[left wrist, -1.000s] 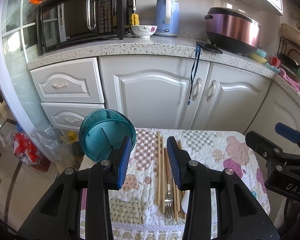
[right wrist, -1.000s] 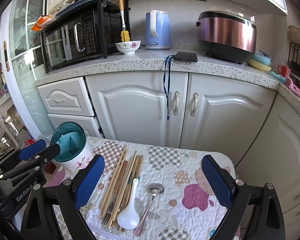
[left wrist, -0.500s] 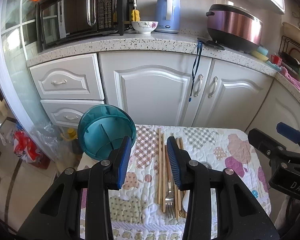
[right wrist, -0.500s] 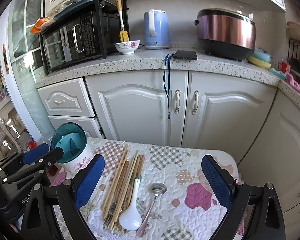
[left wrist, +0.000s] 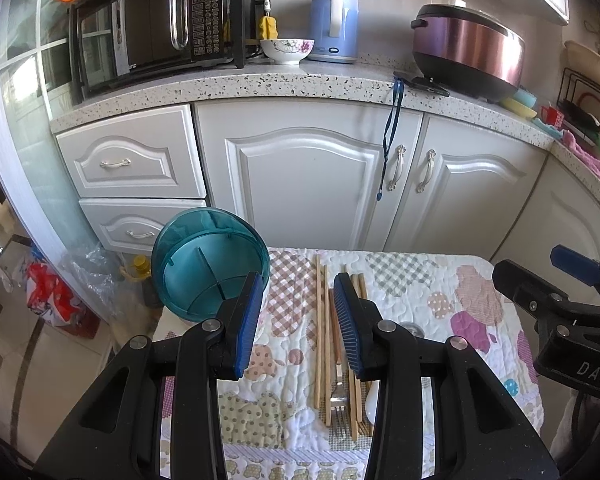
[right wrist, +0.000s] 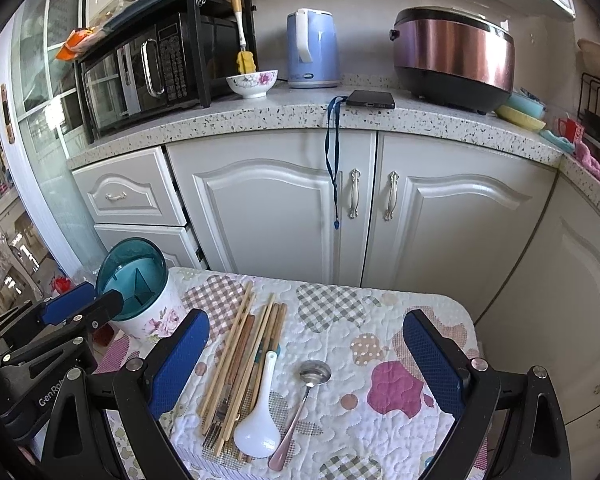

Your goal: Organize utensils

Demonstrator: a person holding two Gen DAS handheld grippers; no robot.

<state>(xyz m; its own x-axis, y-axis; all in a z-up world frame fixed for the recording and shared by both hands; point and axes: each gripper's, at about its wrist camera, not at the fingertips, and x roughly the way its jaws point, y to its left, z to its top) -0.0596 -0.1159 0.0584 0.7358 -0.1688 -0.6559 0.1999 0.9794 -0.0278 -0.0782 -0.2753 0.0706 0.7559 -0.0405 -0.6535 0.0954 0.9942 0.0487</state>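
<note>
Right wrist view: right gripper (right wrist: 306,360) spread wide above chopsticks (right wrist: 244,356), white spoon (right wrist: 260,420), metal spoon (right wrist: 304,396). Left gripper (left wrist: 296,320) hovers part-open, empty, teal holder (left wrist: 208,268) at far left.

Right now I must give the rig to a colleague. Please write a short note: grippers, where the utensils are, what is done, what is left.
Left gripper: open, narrow gap, holds nothing, above the chopsticks.
Right gripper: open wide, holds nothing, above the utensils.
Holder: teal divided insert, back left corner of the quilted table cover; no utensil visible inside.
On the cover: chopsticks and fork in one bundle, white spoon beside them, metal spoon apart to the right.
Done: nothing sorted yet.
Left: move every utensil into the holder.
</note>
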